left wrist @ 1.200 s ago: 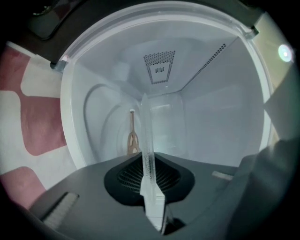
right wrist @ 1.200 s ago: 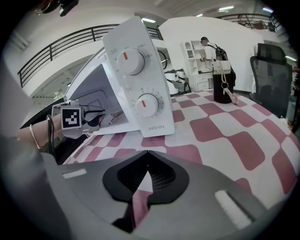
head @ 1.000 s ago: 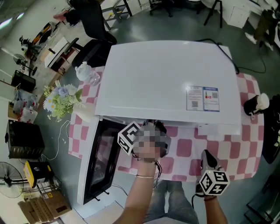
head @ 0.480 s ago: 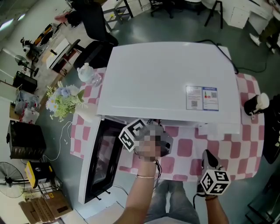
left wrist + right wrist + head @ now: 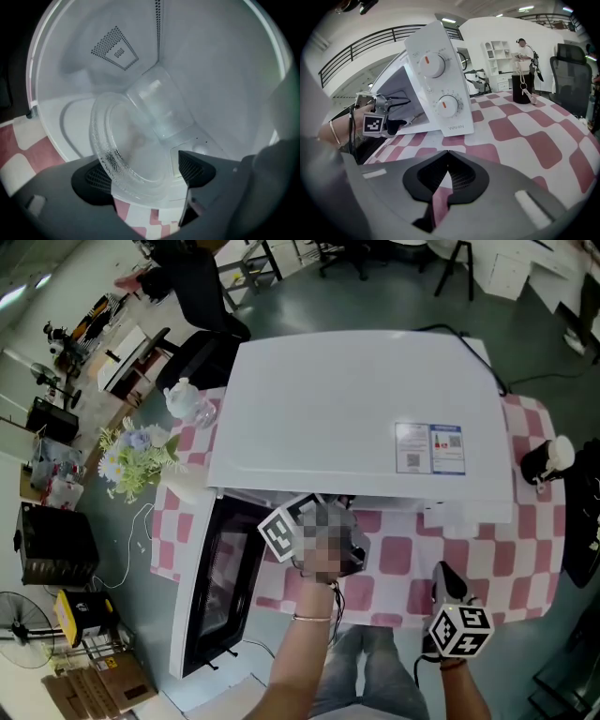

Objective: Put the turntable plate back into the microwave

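One container matters to us: the microwave, its door swung open on our left, with the glass turntable plate in the mouth of its white cavity. We see the round plate tipped steeply, lower rim nearest us and upper rim leaning inward. Our left gripper has just been opening its jaws. They stand wide, with the plate's lower rim between them and clear of the right pad. Our right gripper is closed on nothing above the checked tablecloth, before the dials. Flowers and a teapot sit beyond the door.
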`<action>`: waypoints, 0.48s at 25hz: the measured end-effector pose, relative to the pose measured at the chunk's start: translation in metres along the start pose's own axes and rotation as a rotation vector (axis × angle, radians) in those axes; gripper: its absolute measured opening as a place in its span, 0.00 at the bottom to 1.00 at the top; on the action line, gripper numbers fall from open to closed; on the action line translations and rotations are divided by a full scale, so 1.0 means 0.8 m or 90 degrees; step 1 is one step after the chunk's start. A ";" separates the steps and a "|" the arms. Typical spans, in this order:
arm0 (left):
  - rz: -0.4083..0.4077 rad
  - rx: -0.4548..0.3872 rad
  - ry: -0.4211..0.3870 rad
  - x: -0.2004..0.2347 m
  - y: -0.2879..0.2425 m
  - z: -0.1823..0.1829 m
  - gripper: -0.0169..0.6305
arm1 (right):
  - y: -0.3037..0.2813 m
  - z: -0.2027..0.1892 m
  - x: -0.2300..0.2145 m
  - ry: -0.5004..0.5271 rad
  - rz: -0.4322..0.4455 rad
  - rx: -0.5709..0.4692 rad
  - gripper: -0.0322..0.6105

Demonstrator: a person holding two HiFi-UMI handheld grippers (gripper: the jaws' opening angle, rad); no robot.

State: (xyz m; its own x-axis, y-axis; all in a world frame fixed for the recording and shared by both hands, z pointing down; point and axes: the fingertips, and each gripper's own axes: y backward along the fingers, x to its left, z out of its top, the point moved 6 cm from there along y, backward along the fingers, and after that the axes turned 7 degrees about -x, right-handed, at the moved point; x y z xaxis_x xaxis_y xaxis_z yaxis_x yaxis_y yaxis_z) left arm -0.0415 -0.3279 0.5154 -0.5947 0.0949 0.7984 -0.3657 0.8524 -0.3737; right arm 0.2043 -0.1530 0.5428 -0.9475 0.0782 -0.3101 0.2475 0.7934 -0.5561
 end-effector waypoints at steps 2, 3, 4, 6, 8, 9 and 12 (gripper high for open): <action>0.003 0.004 -0.019 0.001 0.000 -0.001 0.69 | 0.000 -0.001 0.000 0.000 -0.001 0.001 0.07; 0.004 0.006 -0.027 0.001 0.000 -0.001 0.69 | 0.001 -0.002 0.000 0.000 -0.001 0.001 0.07; 0.006 0.009 -0.036 0.001 0.001 -0.002 0.69 | 0.001 -0.003 0.001 0.000 -0.001 0.002 0.07; 0.018 0.013 -0.059 0.002 0.003 -0.002 0.69 | 0.001 -0.004 0.002 0.001 -0.001 0.003 0.07; 0.032 0.015 -0.079 0.003 0.005 -0.002 0.69 | 0.002 -0.004 0.004 0.002 -0.001 0.003 0.07; 0.037 0.016 -0.087 0.003 0.006 -0.002 0.70 | 0.002 -0.004 0.005 0.003 -0.001 0.003 0.07; 0.057 0.018 -0.106 0.005 0.009 -0.001 0.73 | 0.004 -0.004 0.007 0.005 0.000 0.002 0.07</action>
State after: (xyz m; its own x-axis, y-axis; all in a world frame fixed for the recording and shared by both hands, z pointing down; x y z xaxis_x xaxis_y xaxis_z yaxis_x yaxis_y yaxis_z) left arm -0.0463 -0.3210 0.5160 -0.7349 0.0815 0.6732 -0.3241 0.8298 -0.4543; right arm 0.1993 -0.1483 0.5421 -0.9489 0.0830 -0.3046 0.2485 0.7913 -0.5587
